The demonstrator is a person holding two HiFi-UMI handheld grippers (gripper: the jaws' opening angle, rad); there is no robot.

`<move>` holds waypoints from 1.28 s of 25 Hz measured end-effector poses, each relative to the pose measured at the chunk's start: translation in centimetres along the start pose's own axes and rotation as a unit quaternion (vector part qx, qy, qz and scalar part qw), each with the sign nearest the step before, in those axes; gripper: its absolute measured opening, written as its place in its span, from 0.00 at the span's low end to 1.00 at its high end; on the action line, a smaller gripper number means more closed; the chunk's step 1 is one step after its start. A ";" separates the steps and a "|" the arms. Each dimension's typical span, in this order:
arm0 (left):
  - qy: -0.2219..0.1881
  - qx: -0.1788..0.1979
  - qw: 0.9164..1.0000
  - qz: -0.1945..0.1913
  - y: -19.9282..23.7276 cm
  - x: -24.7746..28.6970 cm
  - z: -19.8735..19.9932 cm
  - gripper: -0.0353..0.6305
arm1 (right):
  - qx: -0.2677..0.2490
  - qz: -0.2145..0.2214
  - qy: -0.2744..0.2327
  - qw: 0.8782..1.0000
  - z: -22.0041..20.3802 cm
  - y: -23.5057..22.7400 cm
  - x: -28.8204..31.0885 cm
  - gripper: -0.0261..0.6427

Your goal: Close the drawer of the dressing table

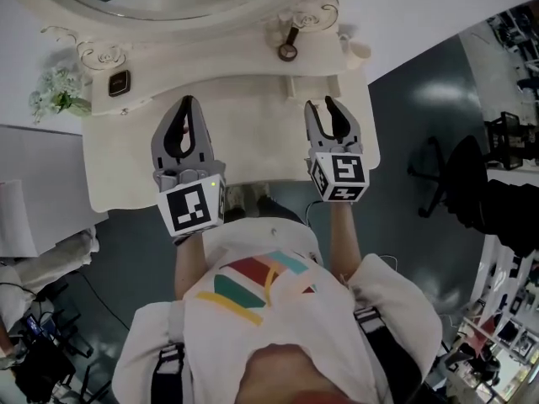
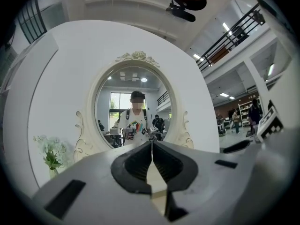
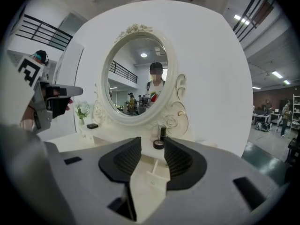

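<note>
Right claw (image 1: 320,102): jaws apart, nothing between them. Left claw (image 1: 187,101) alongside, pinched closed, empty. Both over the bench (image 1: 244,133). Small drawer (image 1: 314,87) just beyond the right tips, apparently pulled out. Step: approach. Next: tips on the drawer front, push straight in.

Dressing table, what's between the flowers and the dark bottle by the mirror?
A small dark box, close to the flowers; from there to the dark bottle nothing else stands on the tabletop. The head view shows it.
</note>
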State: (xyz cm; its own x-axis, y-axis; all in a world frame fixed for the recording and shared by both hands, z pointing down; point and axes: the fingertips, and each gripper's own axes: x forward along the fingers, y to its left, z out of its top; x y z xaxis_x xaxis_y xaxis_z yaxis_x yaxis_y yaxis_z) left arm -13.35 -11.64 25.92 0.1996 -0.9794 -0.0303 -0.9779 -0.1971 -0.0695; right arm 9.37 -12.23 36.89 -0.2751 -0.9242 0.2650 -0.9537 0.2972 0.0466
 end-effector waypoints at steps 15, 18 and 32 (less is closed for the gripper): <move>0.059 0.046 0.997 -0.027 -1.5 0.4 -4.1 0.06 | 0.017 -0.031 0.127 0.991 -11.7 -3.5 1.5 0.21; 0.062 0.051 0.996 -0.033 -1.8 0.4 -4.5 0.06 | 0.026 -0.030 0.139 0.989 -13.2 -3.8 1.9 0.21; 0.081 0.060 0.994 -0.035 -1.9 0.9 -6.2 0.06 | 0.031 -0.044 0.180 0.982 -17.2 -5.1 4.8 0.21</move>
State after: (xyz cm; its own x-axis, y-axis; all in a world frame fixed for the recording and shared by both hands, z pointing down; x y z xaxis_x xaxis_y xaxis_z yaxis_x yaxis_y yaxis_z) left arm -11.67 -12.40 32.17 0.2441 -0.9596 0.1397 -0.9459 -0.2673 -0.1836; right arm 15.03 -14.12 54.48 -0.1416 -0.7970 0.5872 -0.9803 0.1955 0.0290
